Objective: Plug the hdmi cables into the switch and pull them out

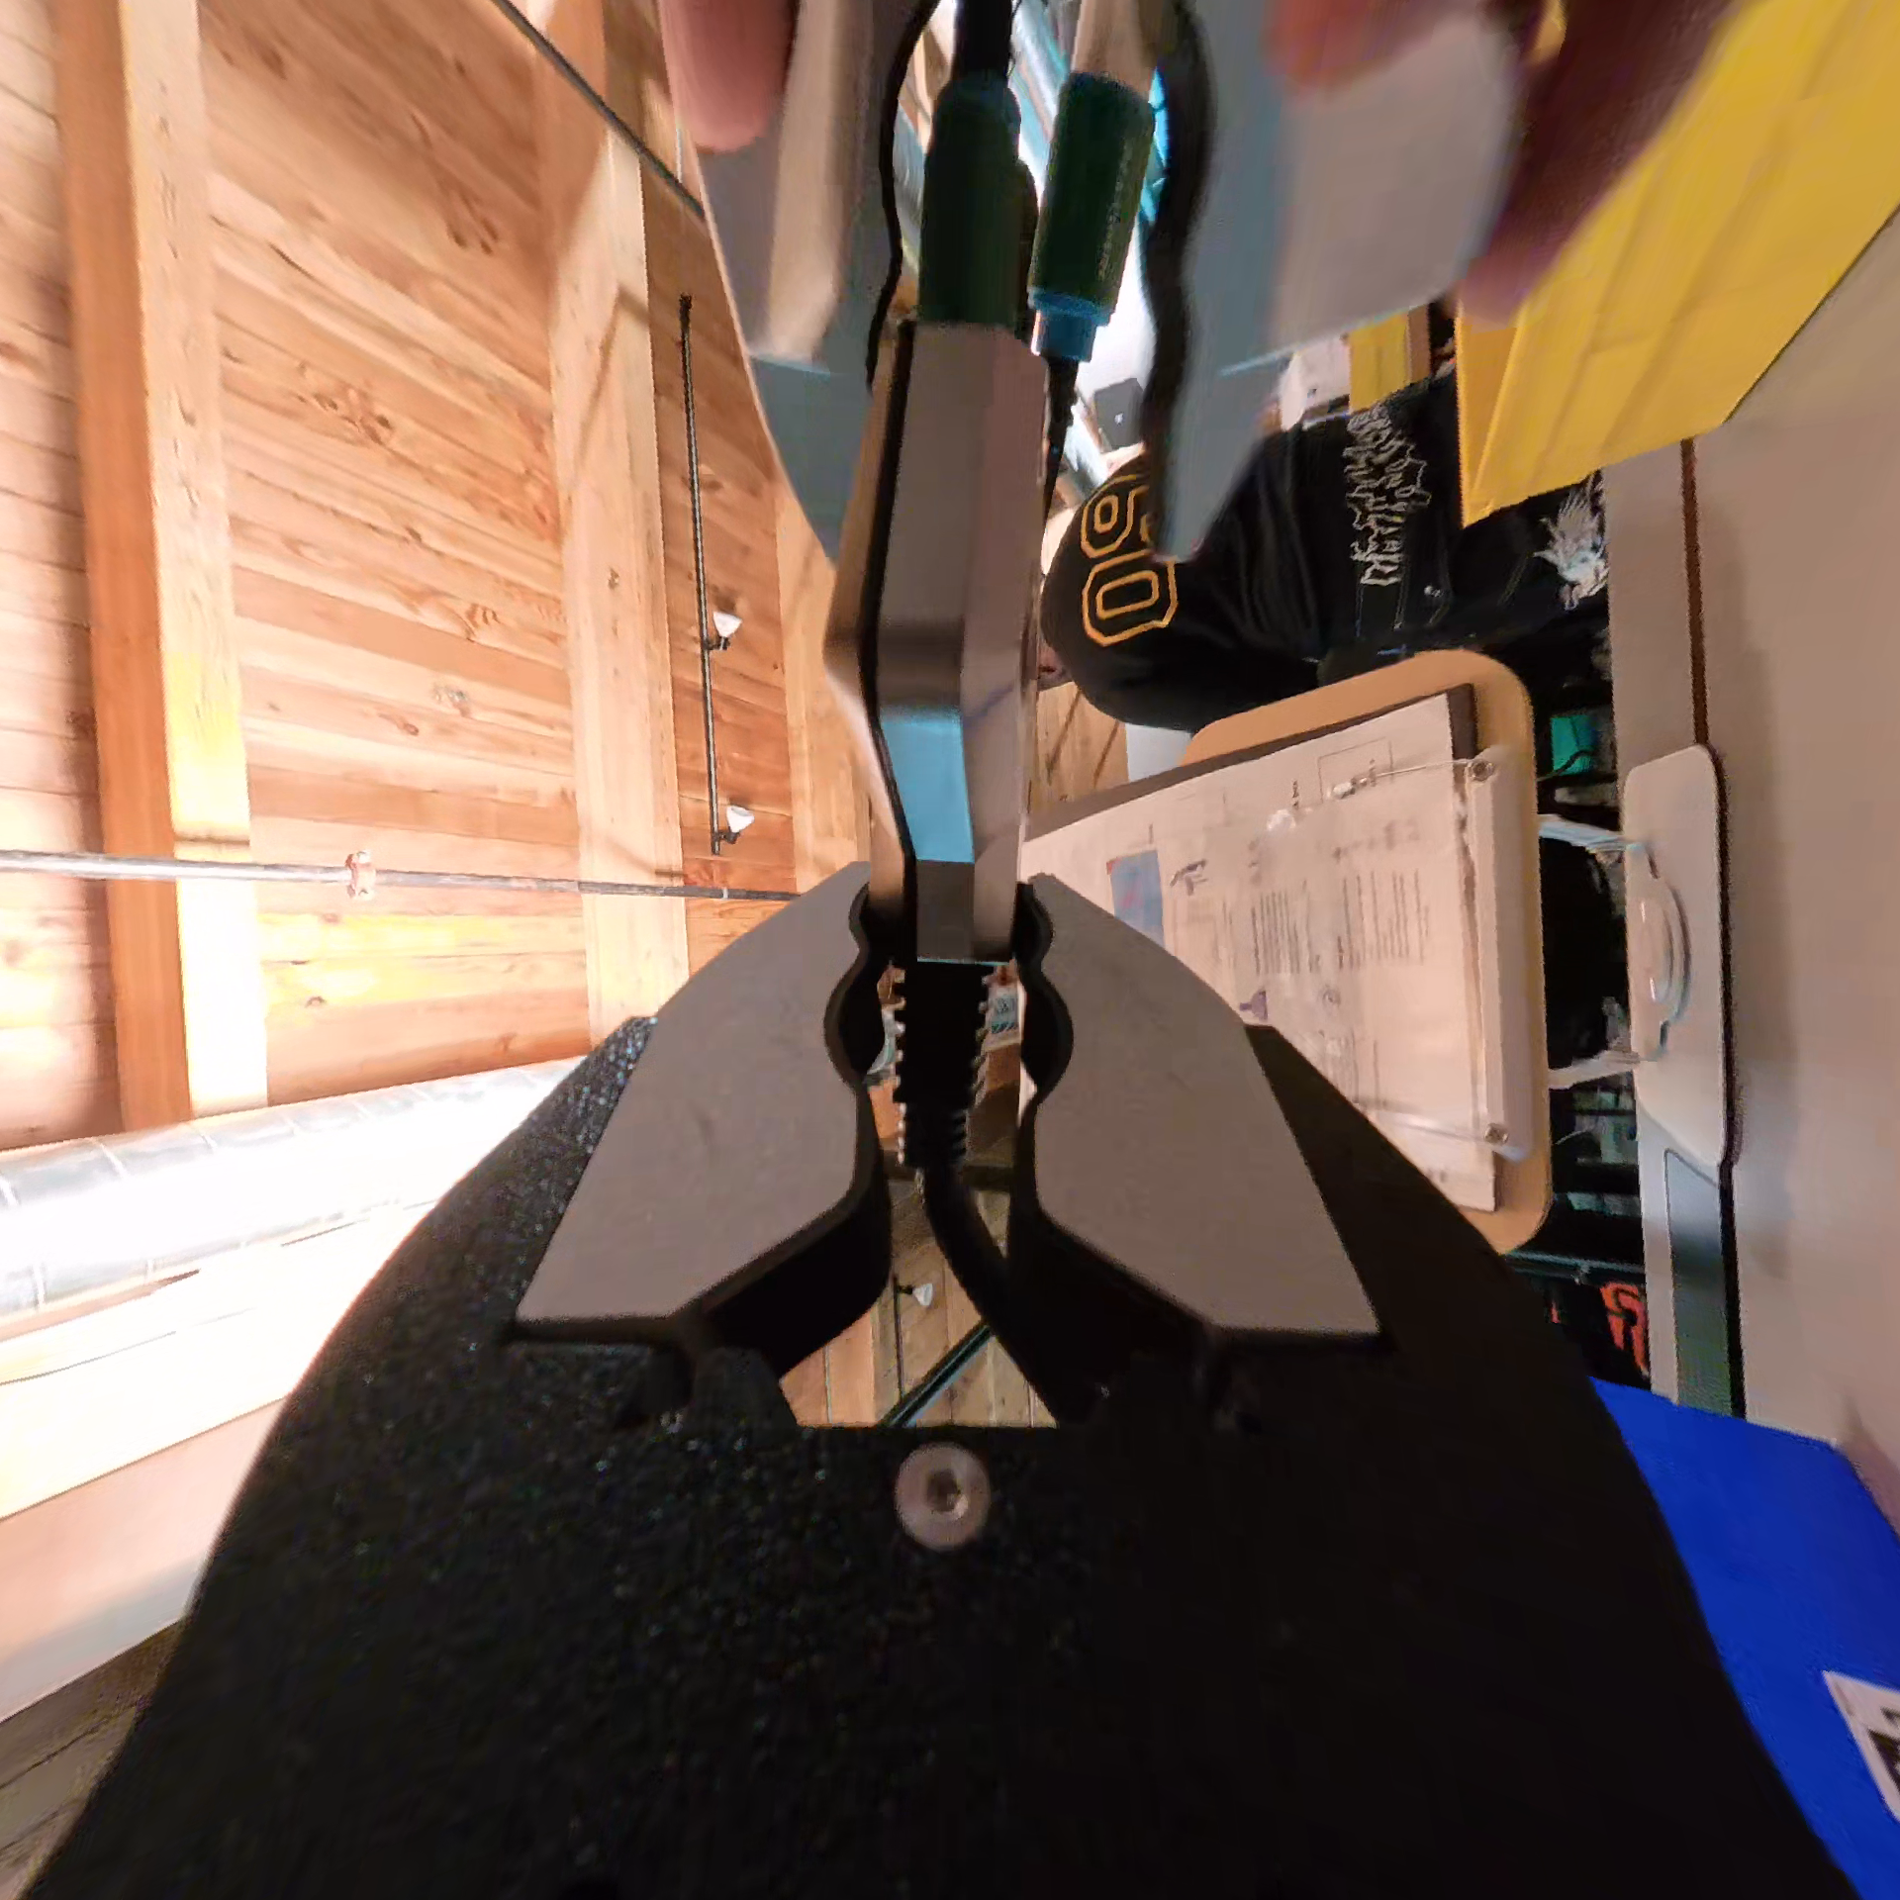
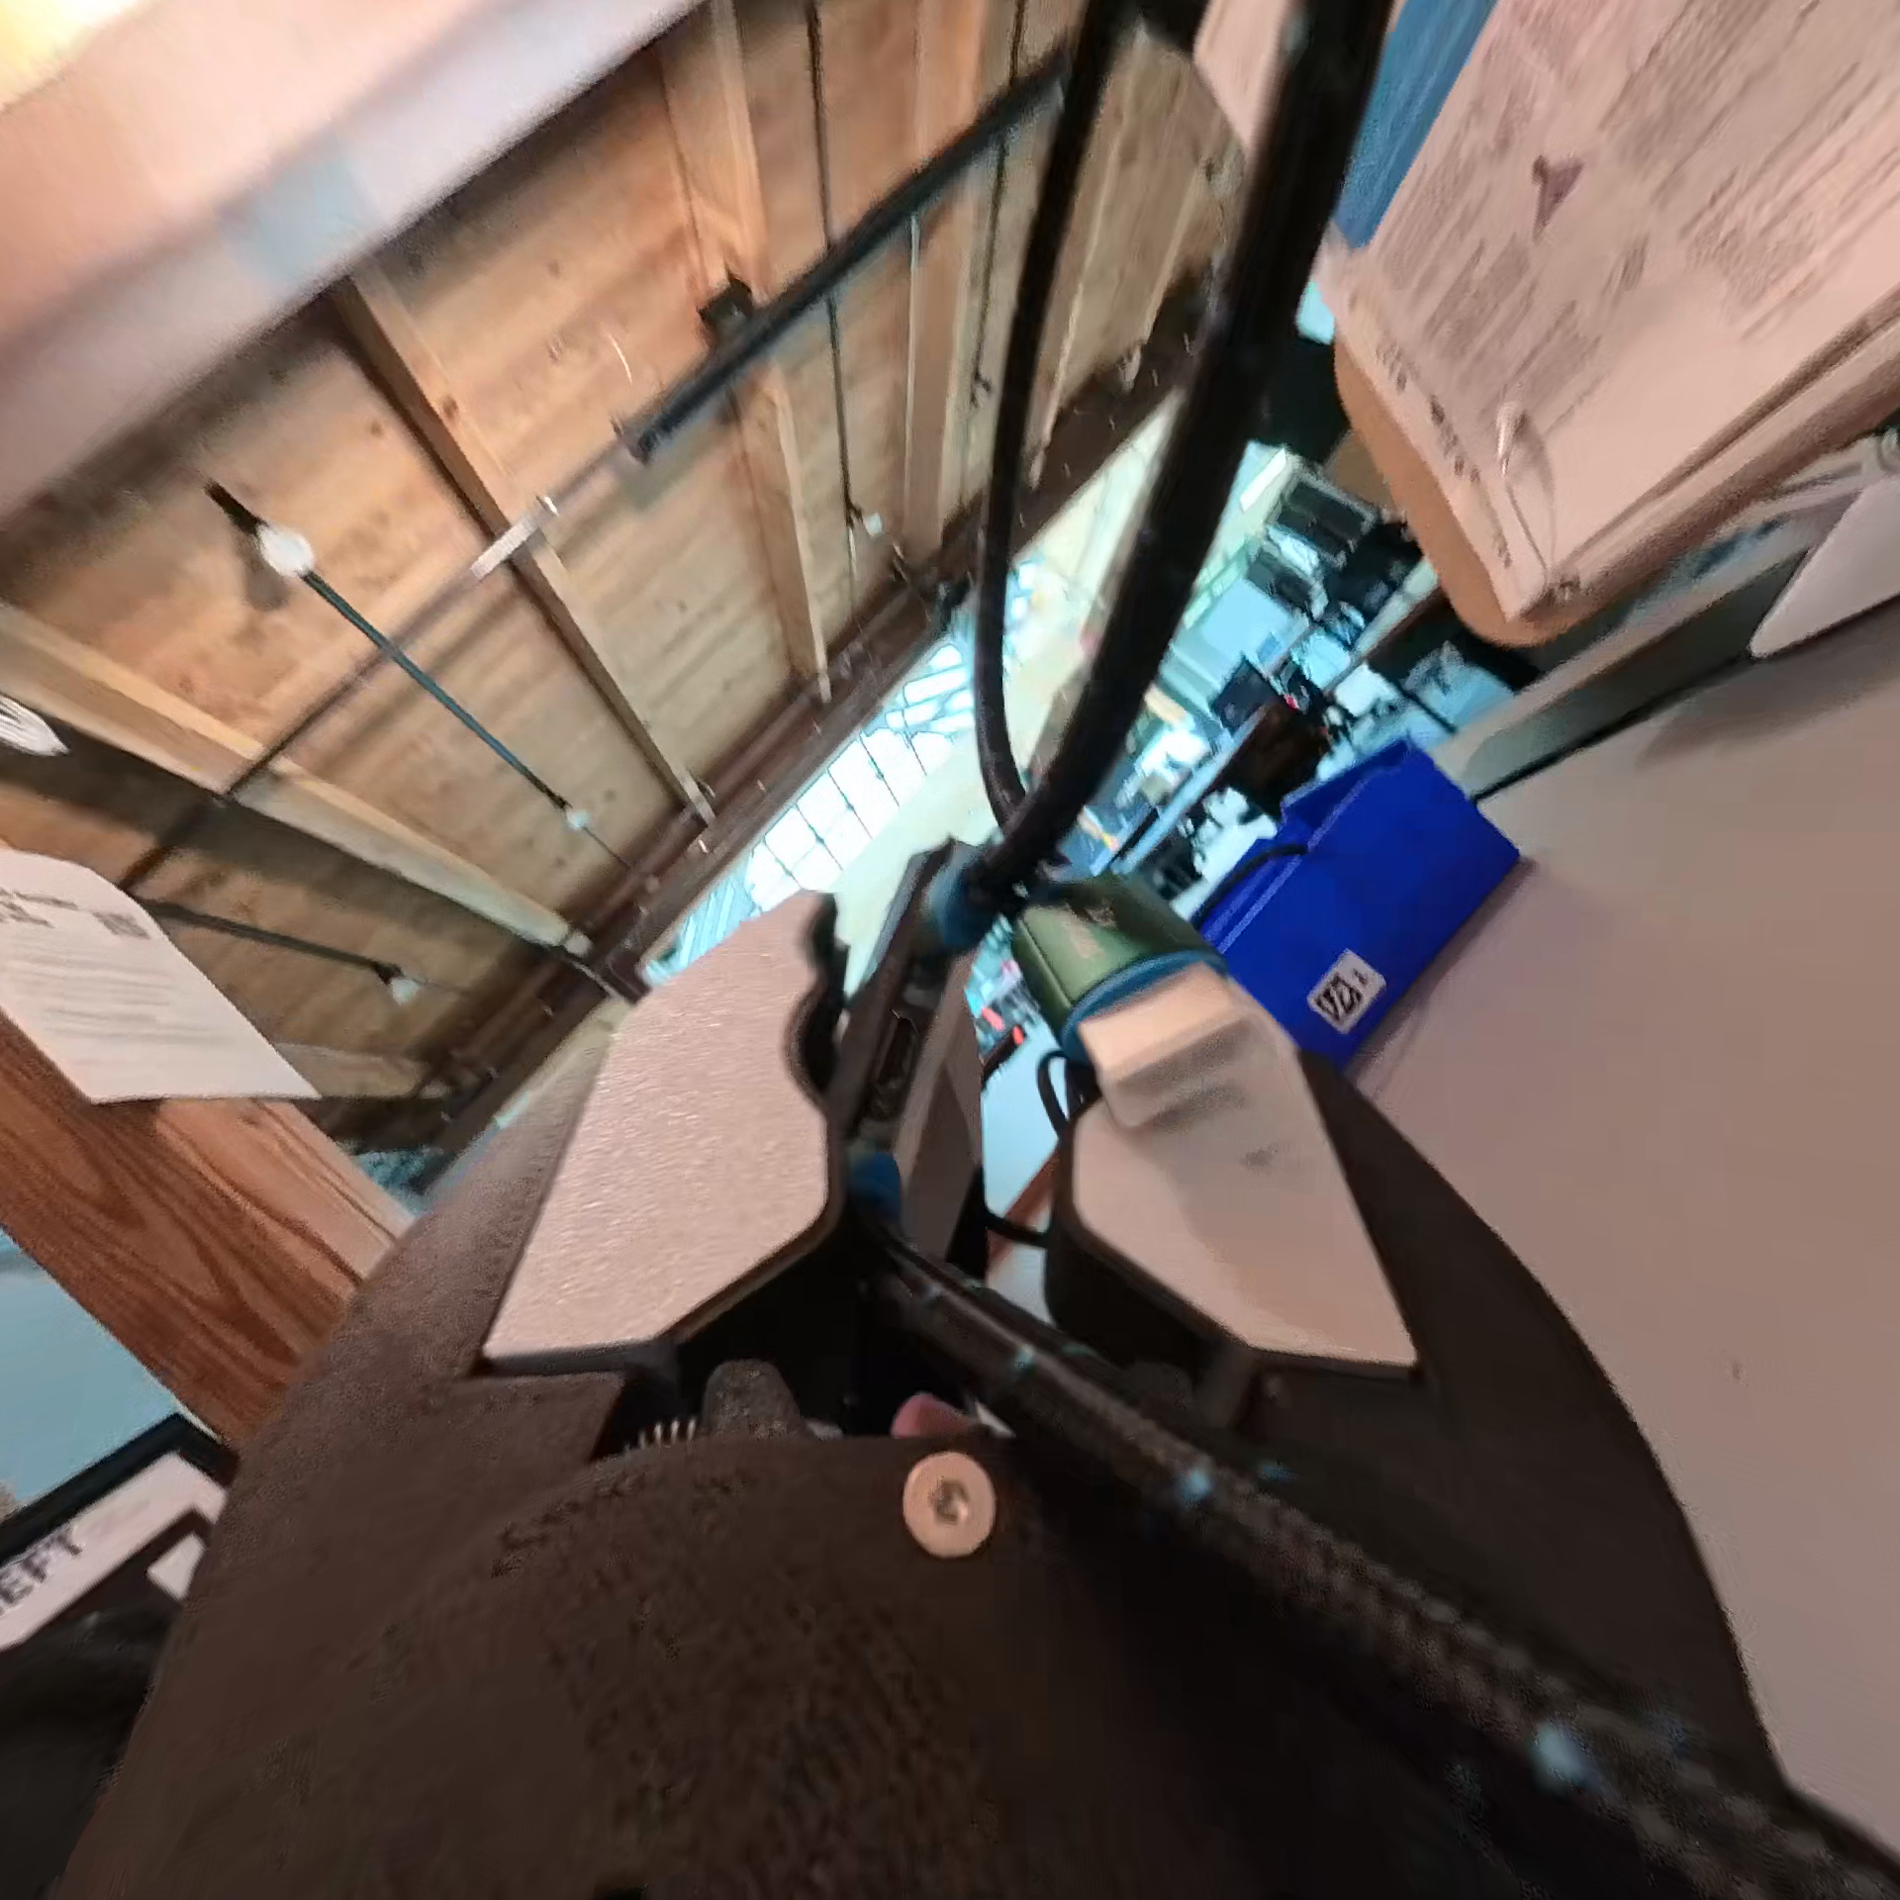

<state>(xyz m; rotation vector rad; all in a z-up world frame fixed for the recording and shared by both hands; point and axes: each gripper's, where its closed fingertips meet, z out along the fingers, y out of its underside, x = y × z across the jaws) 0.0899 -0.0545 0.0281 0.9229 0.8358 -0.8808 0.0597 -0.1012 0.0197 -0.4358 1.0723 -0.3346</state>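
My left gripper (image 1: 951, 915) is shut on the dark cable end of the grey metal switch (image 1: 951, 576), which points away from me. A black ribbed cable boot (image 1: 930, 1059) runs back between the fingers. Two green HDMI plugs (image 1: 972, 206) (image 1: 1090, 175) sit at the switch's far end. My right gripper (image 2: 987, 966) stands with its jaws apart around that end. In the right wrist view, the switch (image 2: 915, 1090) lies by the left finger and one green plug (image 2: 1080, 946) by the right fingertip. Black braided cables (image 2: 1038, 514) rise from the plugs.
A grey table (image 2: 1645, 1131) carries a blue bin (image 2: 1357, 925) and a sheet of paper in a clear stand (image 1: 1316, 925). A person in black clothing (image 1: 1234, 576) is behind it. A braided cable (image 2: 1234, 1491) crosses the right gripper's base. Wooden beams fill the left.
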